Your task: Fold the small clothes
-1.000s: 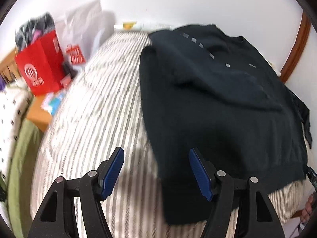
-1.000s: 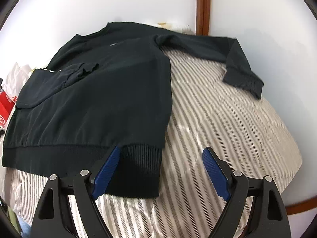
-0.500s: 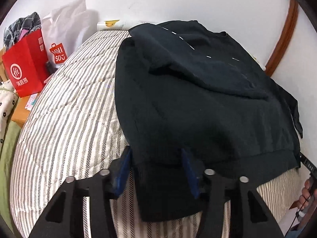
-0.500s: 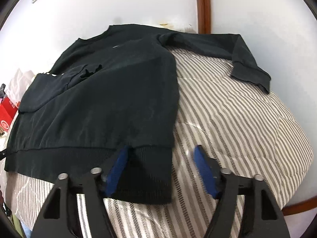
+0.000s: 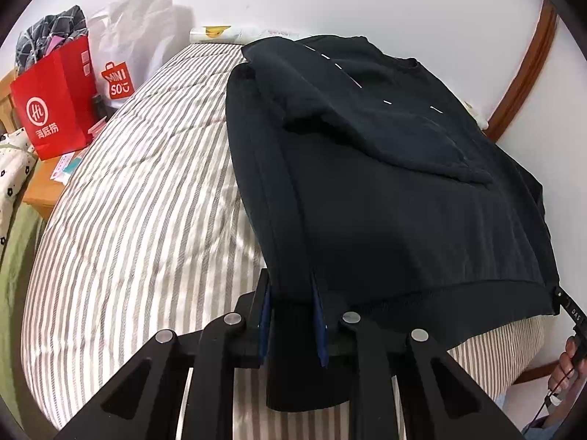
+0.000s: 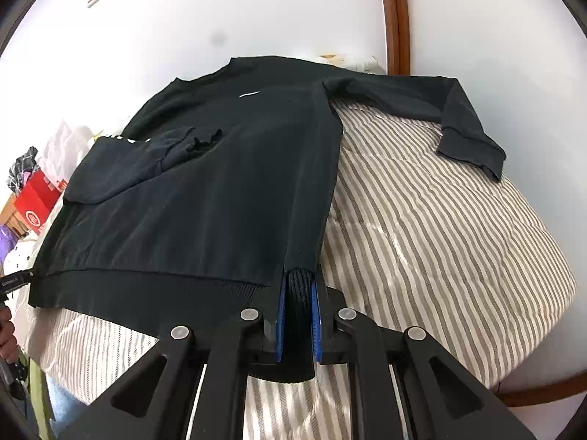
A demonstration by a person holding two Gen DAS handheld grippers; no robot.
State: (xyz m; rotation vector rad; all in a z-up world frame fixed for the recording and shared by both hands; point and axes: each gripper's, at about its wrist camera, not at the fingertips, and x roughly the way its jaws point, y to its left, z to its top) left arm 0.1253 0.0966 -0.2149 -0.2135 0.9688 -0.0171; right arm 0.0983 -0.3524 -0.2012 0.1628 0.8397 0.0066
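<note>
Left wrist view: your left gripper [image 5: 291,315] pinches the near-left hem corner of the black sweatshirt [image 5: 385,190] spread on the striped bed [image 5: 146,198]; your right gripper [image 6: 298,324] clamps the near-right corner. Next, I judge, carry both corners toward the far collar together

Sweatshirt [image 5: 385,183] black with small white dashes; ribbed black hem. Bed cover [image 5: 139,198] grey-and-cream stripes. Left claw [image 5: 291,315] and right claw [image 6: 298,319] black with blue pads. Paper bag [image 5: 55,102] red, white logo. Plastic bag [image 5: 135,44] white, red print. Wall trim [image 6: 398,14] brown wood.
</note>
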